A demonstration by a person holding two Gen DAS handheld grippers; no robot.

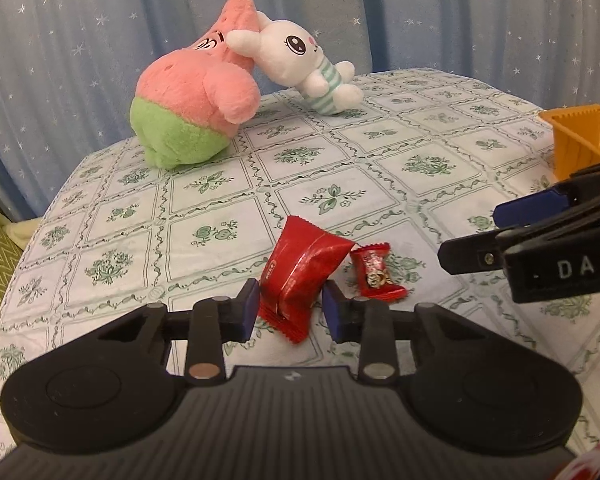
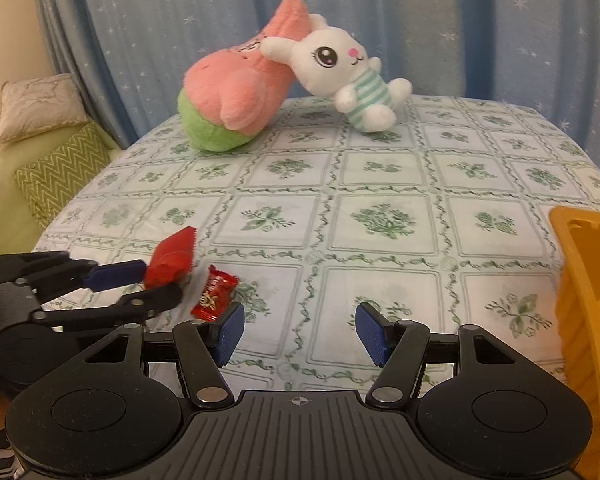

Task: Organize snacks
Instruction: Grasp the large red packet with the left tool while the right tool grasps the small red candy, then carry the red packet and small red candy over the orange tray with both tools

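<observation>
Red snack packet (image 1: 300, 276) sits pinched between the left hand-held gripper (image 1: 290, 310) pads; right hand-held gripper (image 2: 300, 334) gapes empty.

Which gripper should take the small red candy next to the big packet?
Right. The right gripper is open and empty, with the small candy just beside its left finger. The left gripper already straddles the large red packet.
</observation>
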